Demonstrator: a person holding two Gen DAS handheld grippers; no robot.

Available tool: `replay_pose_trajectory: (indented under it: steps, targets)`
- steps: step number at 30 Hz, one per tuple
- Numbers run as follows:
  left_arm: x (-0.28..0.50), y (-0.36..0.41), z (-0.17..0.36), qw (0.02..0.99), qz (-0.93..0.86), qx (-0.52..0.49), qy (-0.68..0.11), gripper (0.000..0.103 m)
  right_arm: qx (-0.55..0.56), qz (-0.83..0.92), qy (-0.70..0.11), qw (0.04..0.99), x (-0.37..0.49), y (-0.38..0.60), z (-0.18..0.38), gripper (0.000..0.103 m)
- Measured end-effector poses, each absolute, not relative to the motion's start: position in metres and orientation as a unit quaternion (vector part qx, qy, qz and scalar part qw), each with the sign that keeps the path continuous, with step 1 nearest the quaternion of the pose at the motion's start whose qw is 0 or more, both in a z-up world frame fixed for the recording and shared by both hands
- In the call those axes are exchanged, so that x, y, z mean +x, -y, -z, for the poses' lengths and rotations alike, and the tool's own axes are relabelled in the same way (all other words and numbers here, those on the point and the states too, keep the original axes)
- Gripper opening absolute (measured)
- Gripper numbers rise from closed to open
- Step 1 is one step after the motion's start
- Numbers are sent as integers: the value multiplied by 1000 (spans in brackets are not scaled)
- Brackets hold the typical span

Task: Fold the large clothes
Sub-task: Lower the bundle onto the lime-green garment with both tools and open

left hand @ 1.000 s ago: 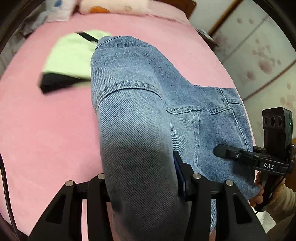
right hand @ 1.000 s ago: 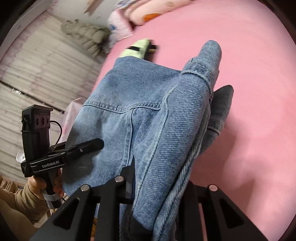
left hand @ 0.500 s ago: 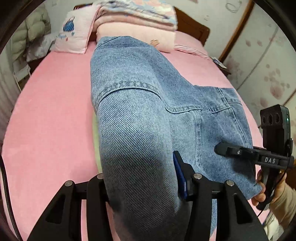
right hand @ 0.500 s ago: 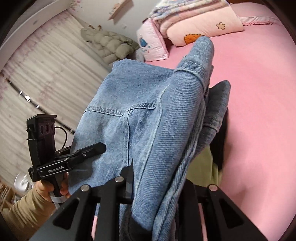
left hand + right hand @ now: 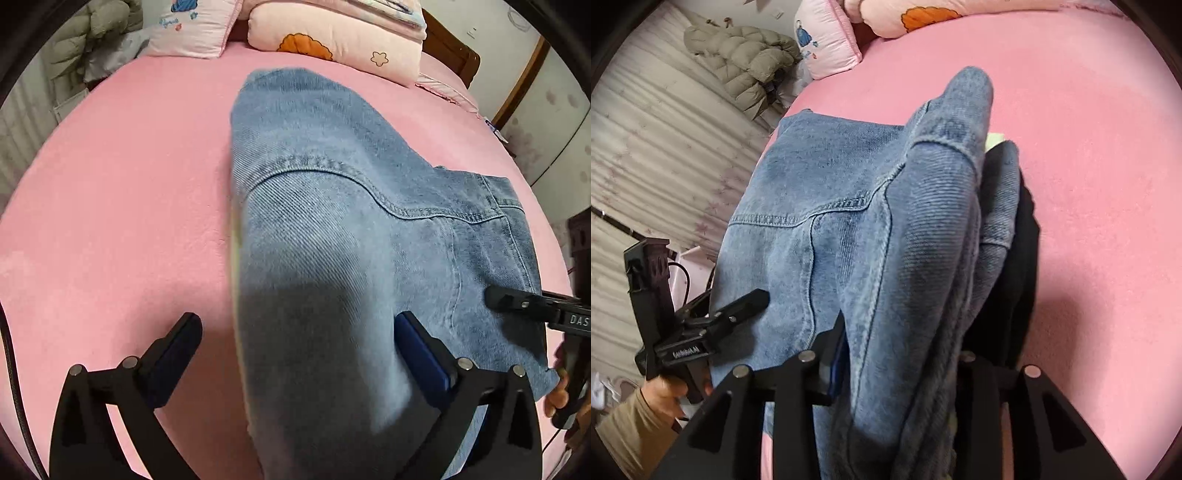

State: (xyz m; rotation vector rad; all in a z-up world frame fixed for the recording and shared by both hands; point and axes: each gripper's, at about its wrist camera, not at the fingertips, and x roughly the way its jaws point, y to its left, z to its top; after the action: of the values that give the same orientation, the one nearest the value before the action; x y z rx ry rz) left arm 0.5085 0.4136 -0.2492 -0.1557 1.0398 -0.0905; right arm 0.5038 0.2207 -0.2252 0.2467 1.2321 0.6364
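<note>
- Lying between the spread fingers of the left gripper (image 5: 295, 354), the folded denim jacket (image 5: 332, 229) is no longer pinched; its jaws have just been opening wide.
- The jacket's other edge sits between the right gripper (image 5: 897, 354) fingers, whose jaws have just been opening; whether the pads press it cannot be told.
- Ahead of both grippers, the jacket is spread on the pink bed (image 5: 110, 184).

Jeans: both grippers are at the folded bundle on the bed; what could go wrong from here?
The left gripper has just been opening its jaws, the jeans loose between them: the fold may slump. The right gripper has just been opening too, jeans bunched between its jaws; withdrawing could drag layers apart.
</note>
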Motion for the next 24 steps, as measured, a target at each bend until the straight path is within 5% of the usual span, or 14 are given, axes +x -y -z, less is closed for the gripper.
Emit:
replay_pose_trajectory:
  steps: [8, 9, 11, 13, 14, 17, 24]
  targets:
    - [436, -395, 166, 933, -38, 20, -356, 99, 9, -204, -425, 882, 426, -209, 125, 40]
    - [429, -390, 165, 935, -30, 9, -353, 93, 7, -217, -422, 880, 417, -210, 121, 40]
    - [432, -384, 177, 928, -26, 6, -371, 47, 11, -244, -424, 872, 401, -225, 123, 37]
    - [431, -379, 197, 912, -43, 19, -407, 26, 3, -255, -436, 863, 395, -243, 137, 17]
    - [428, -382, 207, 904, -53, 20, -424, 24, -16, -244, -452, 858, 391, -249, 154, 7]
    - [421, -378, 235, 905, -76, 59, -415, 24, -43, -186, -506, 841, 401, -252, 206, 0]
    - [422, -375, 239, 903, -73, 71, -417, 24, 11, -180, -521, 834, 409, -242, 225, 0]
